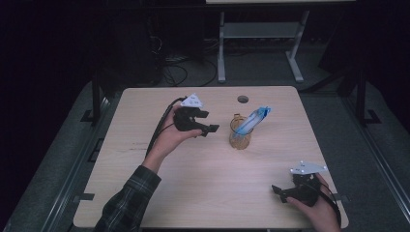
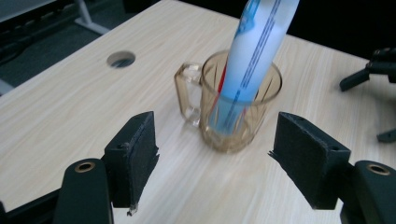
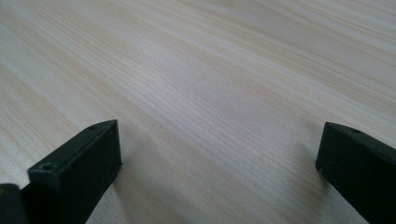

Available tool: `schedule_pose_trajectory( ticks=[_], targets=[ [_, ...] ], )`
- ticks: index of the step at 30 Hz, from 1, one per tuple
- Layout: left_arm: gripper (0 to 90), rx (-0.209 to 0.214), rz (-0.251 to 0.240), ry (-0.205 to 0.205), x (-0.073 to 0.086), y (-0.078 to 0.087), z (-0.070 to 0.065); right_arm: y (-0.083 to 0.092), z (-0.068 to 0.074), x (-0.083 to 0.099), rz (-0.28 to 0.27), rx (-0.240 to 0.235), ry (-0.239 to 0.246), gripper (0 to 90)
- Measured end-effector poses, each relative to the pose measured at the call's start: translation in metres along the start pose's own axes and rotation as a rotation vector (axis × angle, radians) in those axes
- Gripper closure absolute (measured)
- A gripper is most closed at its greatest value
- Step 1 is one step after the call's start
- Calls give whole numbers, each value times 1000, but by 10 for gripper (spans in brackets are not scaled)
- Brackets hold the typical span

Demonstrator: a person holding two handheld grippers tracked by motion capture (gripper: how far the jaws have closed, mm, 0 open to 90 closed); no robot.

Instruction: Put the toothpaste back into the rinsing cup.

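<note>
The left hand-held gripper (image 2: 212,154) has its two black jaws spread wide apart, nothing between them but pale wood worktop (image 2: 60,116). Just beyond the gap stands an amber glass mug (image 2: 233,126), upright, its handle turned to the left. A white and blue tube (image 2: 254,51) leans in the mug. A round hole (image 2: 121,59) sits in the worktop farther back. At the right edge is another black hand-held gripper (image 2: 373,74)

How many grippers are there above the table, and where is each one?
2. The left gripper is held open beside the glass mug, at mid-table. The right gripper is open near the table's front right corner.
</note>
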State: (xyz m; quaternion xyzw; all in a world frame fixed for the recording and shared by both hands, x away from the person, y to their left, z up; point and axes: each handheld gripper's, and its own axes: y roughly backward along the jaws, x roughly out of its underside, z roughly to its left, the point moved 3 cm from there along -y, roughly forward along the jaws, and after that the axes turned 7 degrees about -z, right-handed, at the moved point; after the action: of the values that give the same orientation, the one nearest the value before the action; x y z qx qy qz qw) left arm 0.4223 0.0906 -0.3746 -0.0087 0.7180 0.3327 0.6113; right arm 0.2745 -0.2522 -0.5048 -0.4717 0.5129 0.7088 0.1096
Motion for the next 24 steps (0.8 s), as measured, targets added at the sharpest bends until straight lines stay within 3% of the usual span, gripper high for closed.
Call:
schedule_pose_trajectory(
  ticks=[10,15,24],
  targets=[
    [271,-61,17,26,28,40,-2,0,0,0,0,0,0,0],
    [263,-97,40,29,46,57,-4,0,0,0,0,0,0,0],
    [253,-149,58,77,86,88,-6,0,0,0,-1,-2,0,0]
  ],
)
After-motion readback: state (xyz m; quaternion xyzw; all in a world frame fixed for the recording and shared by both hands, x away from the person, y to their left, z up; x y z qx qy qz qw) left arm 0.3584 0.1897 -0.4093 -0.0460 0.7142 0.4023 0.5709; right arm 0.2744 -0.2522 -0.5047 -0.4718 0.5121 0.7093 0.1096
